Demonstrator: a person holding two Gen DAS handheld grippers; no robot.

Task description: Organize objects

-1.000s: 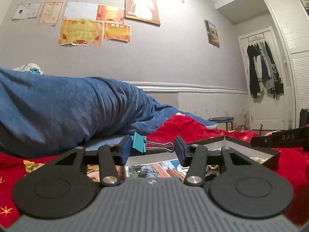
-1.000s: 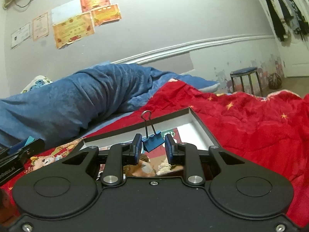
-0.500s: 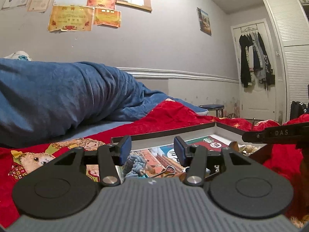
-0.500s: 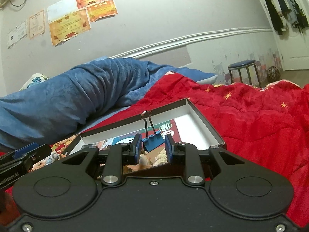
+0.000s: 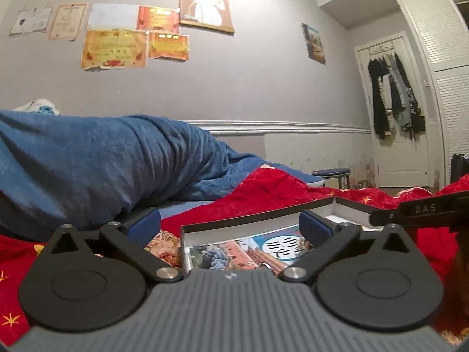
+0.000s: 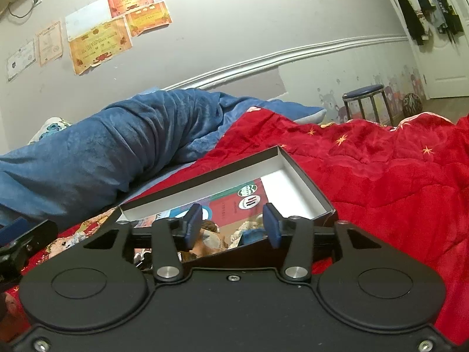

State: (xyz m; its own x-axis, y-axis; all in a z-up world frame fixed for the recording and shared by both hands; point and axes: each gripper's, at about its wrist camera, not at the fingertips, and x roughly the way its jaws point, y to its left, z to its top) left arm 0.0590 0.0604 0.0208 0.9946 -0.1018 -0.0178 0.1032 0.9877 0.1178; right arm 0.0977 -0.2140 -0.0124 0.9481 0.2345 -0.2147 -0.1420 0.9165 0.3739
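We note both binder clips are gone from the jaws. The left hand-held gripper [image 5: 231, 228] has just spread fully wide, empty; the right hand-held gripper [image 6: 231, 226] has just parted too, nothing between its pads. Both clips seem delivered. The box [image 6: 304, 182], black-rimmed and white-walled, sits on the red bedspread [image 6: 381, 176] at lower centre; a blue scrap [image 6: 252, 236] inside is possibly a clip.

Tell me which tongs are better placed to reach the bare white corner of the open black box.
Right, probably. Both tongs have just been opening and hold nothing. The right tongs point into the black cardboard box, its bare white corner just ahead; the left tongs face its left wall.
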